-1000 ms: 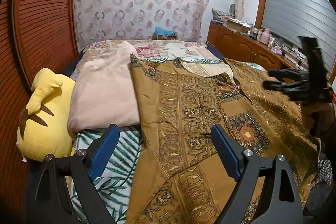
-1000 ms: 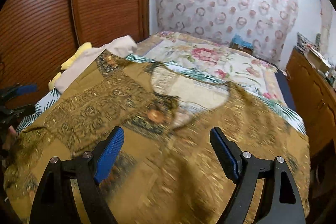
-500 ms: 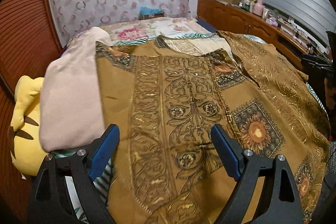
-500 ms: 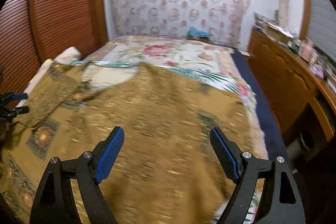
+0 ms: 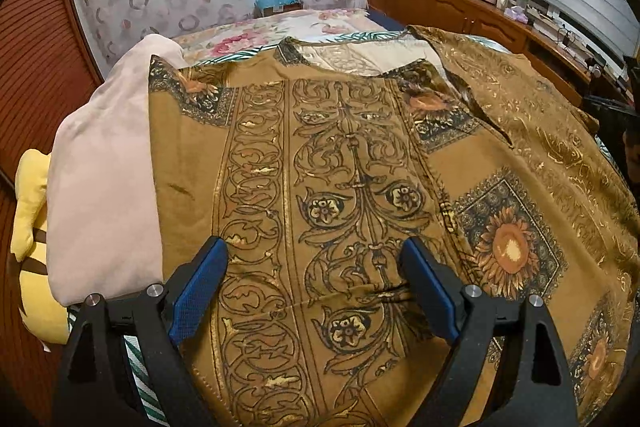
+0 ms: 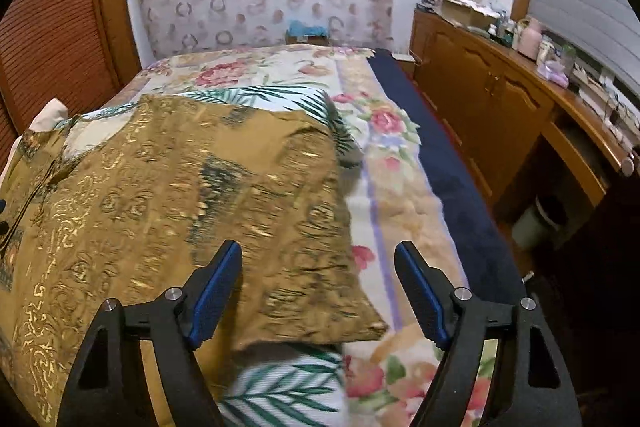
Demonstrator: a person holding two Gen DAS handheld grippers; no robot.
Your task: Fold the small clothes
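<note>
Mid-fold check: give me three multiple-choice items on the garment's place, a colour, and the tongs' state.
1. The brown patterned garment lies: A on the bed, B on the wooden cabinet, C on the floor.
2. The plush toy beside the pink cloth is: A blue, B yellow, C green.
3. The left tongs are: A clamped on cloth, B open and holding nothing, C out of view.

A: it is spread over the bedding.
B: yellow with dark stripes.
B: the pads stand wide apart above the fabric.
</note>
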